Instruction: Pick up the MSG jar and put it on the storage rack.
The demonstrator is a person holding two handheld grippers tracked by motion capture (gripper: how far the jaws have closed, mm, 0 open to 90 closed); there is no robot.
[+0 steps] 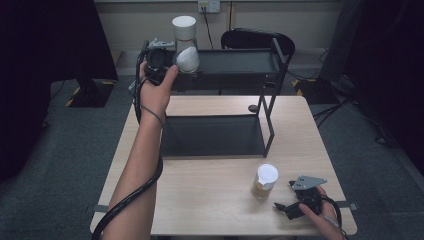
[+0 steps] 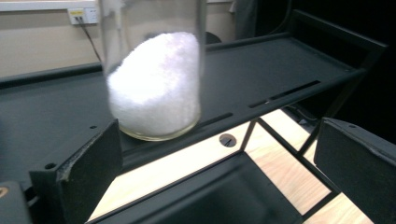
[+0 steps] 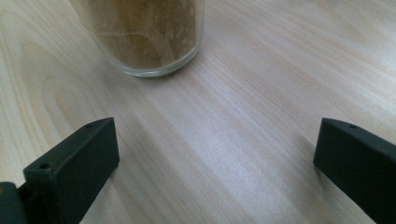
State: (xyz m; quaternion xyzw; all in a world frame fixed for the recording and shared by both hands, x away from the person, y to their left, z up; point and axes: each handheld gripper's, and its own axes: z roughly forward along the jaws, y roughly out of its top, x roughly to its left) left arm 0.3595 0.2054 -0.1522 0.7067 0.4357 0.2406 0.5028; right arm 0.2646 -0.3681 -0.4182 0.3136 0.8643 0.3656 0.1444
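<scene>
In the left gripper view we saw our left gripper (image 2: 212, 163) with its jaws spread wide and nothing between them, the glass jar of white powder (image 2: 156, 84) standing just ahead of the left jaw on the top shelf of the black rack (image 2: 289, 70). That view gave us the close detail: the white heap piled against the glass, the jar's base near the shelf's front lip, slots cut along that lip, and the wooden table (image 2: 280, 172) below through the frame. The high view added what the close one could not: the jar's white lid, our left hand (image 1: 156, 90) raised to the rack's left end, the cable trailing down our forearm, and the lower shelf sitting on the table. Our right gripper (image 3: 215, 168) likewise had its jaws wide apart and empty, low over the bare wood, with the glass jar of brown powder (image 3: 144, 32) standing ahead of the left jaw and apart from it. That view showed the brown grains and the jar's thick glass base but cut off its top; the high view showed its white lid, its place on the table in front of the rack, and our right gripper lying just to its right near the table's front edge.
</scene>
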